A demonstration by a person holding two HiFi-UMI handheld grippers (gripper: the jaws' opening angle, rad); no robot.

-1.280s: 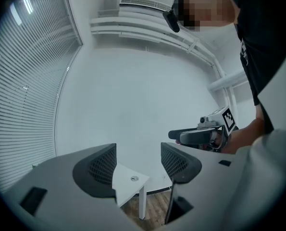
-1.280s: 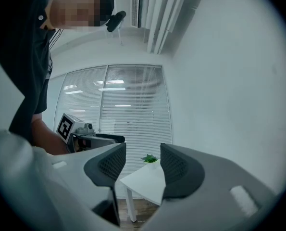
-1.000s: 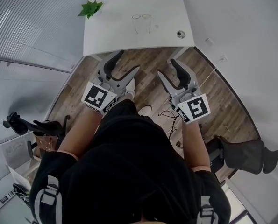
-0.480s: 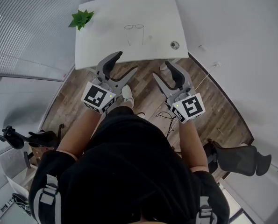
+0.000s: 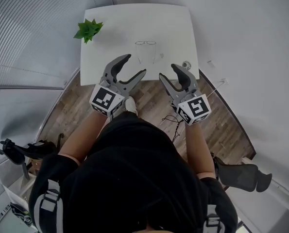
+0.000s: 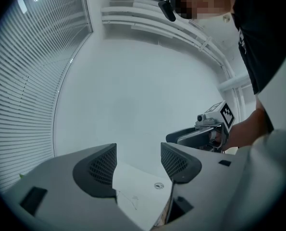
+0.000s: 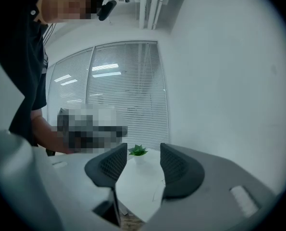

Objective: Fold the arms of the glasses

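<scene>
Thin wire-rimmed glasses (image 5: 145, 43) lie on the white table (image 5: 115, 38), their arms spread out toward me. Between the left jaws they show faintly as thin lines (image 6: 129, 198). Both grippers hover side by side at the table's near edge, short of the glasses. My left gripper (image 5: 135, 64) (image 6: 139, 162) is open and empty. My right gripper (image 5: 167, 71) (image 7: 143, 160) is open too; its jaws have just been closing a little, with nothing between them.
A small green plant (image 5: 88, 29) (image 7: 138, 150) stands at the table's far left corner. A small round object (image 5: 186, 64) (image 6: 158, 186) lies near the right front corner. Black office chairs (image 5: 241, 174) stand on the wooden floor (image 5: 149, 96), and cables (image 5: 171, 120) lie there.
Both grippers have moved forward from above the floor to the table's near edge. The table and glasses now sit nearer in the head view.
</scene>
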